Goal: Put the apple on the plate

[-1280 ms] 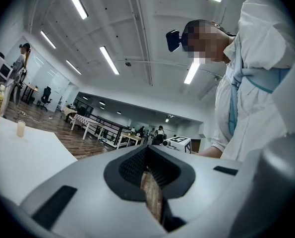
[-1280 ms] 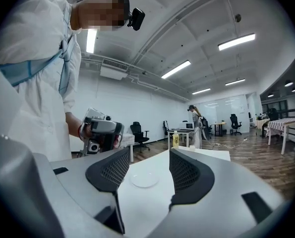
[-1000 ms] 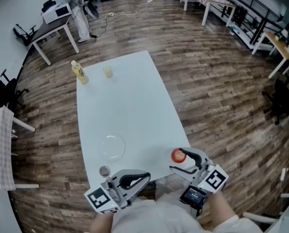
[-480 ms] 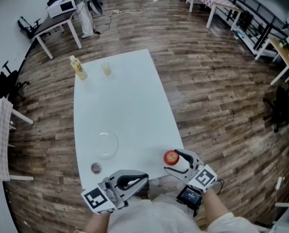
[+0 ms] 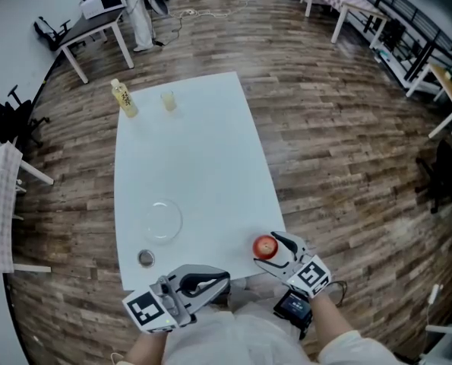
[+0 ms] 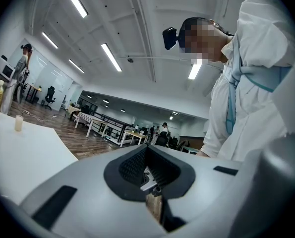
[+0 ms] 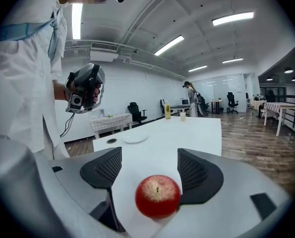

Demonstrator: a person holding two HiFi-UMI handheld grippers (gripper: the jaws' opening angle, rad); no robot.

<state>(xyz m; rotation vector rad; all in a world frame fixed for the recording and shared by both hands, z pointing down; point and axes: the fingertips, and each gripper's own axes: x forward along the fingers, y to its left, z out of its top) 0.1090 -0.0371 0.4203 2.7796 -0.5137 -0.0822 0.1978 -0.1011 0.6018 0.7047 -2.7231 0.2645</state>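
Spread wide on the right gripper point(image 7: 149, 166), just opened further, the apple point(image 7: 157, 196) loose between. Likely firm, smooth, light, quick to roll. Best pinched gently across the widest middle.

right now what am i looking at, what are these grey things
No robot: a person holds a two-jaw tool in each hand. One picture is from a head camera looking down; the other two from cameras on the tools. On the white table: a clear plate, a small round object, a bottle and cup at the far end, an apple. The right tool has just been opening its jaws, which stand apart around the apple. The left tool is shut, empty.
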